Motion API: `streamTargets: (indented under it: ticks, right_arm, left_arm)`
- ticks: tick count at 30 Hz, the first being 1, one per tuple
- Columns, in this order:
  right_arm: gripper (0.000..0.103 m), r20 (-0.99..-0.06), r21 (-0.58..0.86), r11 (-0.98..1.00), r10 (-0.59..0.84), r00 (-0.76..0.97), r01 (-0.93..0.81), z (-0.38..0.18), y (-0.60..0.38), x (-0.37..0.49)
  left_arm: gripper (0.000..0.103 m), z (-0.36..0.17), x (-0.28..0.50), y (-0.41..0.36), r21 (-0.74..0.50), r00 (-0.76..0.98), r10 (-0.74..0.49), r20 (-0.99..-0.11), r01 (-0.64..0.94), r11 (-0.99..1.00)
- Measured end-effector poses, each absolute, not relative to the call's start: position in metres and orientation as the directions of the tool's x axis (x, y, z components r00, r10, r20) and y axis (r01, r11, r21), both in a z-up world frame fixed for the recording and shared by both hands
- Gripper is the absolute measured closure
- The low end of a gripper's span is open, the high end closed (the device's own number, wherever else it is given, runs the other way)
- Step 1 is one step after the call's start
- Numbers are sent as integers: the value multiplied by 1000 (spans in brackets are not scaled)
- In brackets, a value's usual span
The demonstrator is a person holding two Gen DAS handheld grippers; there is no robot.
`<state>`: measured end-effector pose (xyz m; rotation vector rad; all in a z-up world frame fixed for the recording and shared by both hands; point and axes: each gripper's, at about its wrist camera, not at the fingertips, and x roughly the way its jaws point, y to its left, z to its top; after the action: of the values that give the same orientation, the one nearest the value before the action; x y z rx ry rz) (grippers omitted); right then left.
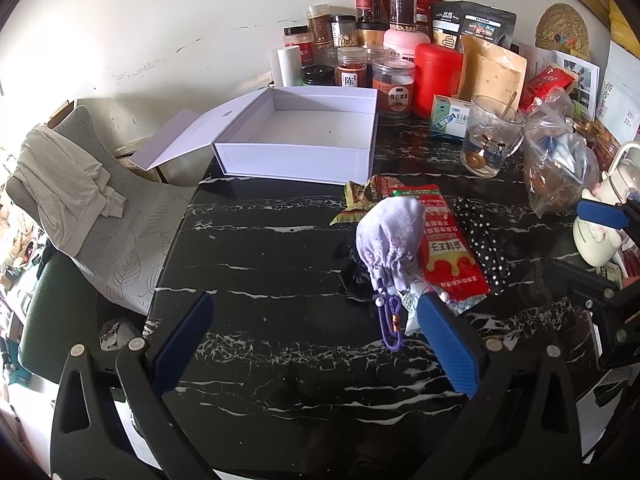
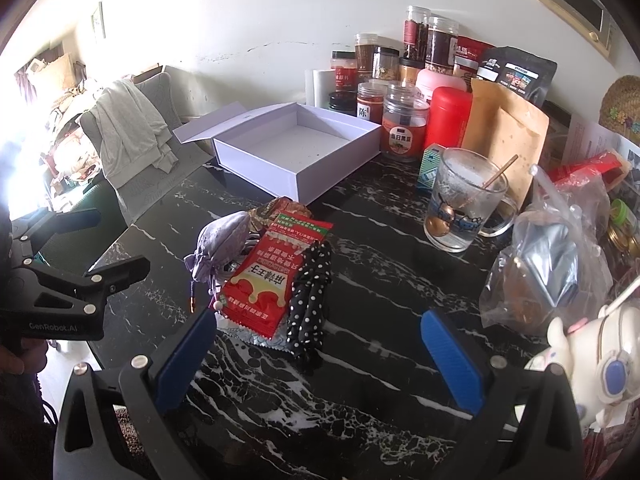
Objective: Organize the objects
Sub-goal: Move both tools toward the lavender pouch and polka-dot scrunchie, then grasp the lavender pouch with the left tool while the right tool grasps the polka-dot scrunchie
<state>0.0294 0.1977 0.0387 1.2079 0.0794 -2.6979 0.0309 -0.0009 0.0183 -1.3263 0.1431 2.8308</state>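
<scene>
Both jaws are spread wide and grip nothing: the left gripper (image 1: 316, 344) and the right gripper (image 2: 320, 354) are held low in frame over the black marble table (image 2: 380, 396). At centre frame, a purple pouch (image 1: 390, 232) is half hidden under a red packet (image 2: 266, 284), with a polka-dot cloth (image 2: 310, 300) alongside; a darker item beneath cannot be made out. Toward the upper centre, a white box (image 2: 296, 148) is seen open and empty. At right, a spoon is held in a glass mug (image 2: 460, 204).
</scene>
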Motion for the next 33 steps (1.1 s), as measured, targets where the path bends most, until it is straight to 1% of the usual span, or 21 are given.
streamTargets:
  ticks: [7,15,19,23,26,27,32,33]
  right_arm:
    - [1,-740,40,-983,-151,-655,180,31,198,36]
    - [1,-713,77,-983,-172,-680,168,22,198,36]
    - [2,-710,88,-981,-184,-680,174,15,198,32]
    - [7,-718,98,-978,-197,-668,183,7,198,26]
    - [12,-726,113,-974,-216,-653,197,-1,198,22]
    - [13,-730,116,-973,-221,-646,201,-5,198,20]
    - [28,-742,147,-966,-249,-623,211,-14,198,10]
    - [29,-744,159,-964,-260,-616,215,-16,199,7]
  left_arm:
    - [1,11,38,-6,54,-633,-17,-774,-39,-998]
    - [1,0,36,-14,1,-637,36,-770,-58,-998]
    - [6,-8,28,-15,-18,-627,60,-776,-74,-997]
    - [7,-16,20,-13,-34,-619,82,-781,-89,-995]
    - [11,-23,13,-11,-43,-616,96,-782,-101,-994]
    - [13,-24,11,-10,-47,-613,102,-783,-105,-993]
    - [24,-33,-5,-7,-89,-586,150,-796,-132,-987]
    - [26,-35,-8,-7,-98,-582,161,-797,-140,-985]
